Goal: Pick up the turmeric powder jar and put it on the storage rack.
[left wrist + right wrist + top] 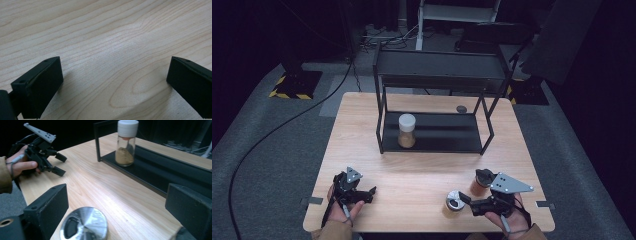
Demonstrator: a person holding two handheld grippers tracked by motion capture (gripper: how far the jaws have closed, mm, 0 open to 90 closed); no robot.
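Note:
A small jar with a silver lid [454, 201] [84, 224] stands near the table's front edge, low between the spread jaws of my right gripper [466, 202] [116, 195], which is open and not touching it. Just behind that gripper stands a black-capped jar of orange-brown powder [482, 181]. A white-lidded jar of brown powder [407, 130] [126, 142] stands upright at the left end of the lower shelf of a black rack [434, 142]. My left gripper [371, 195] [113, 67] [53, 163] rests open at the front left over bare wood, holding nothing.
The rack's upper shelf [439, 65] overhangs the back half of the wooden table [412, 170]. A small dark round object [461, 108] lies behind the rack. Cables [277, 130] trail over the grey floor to the left.

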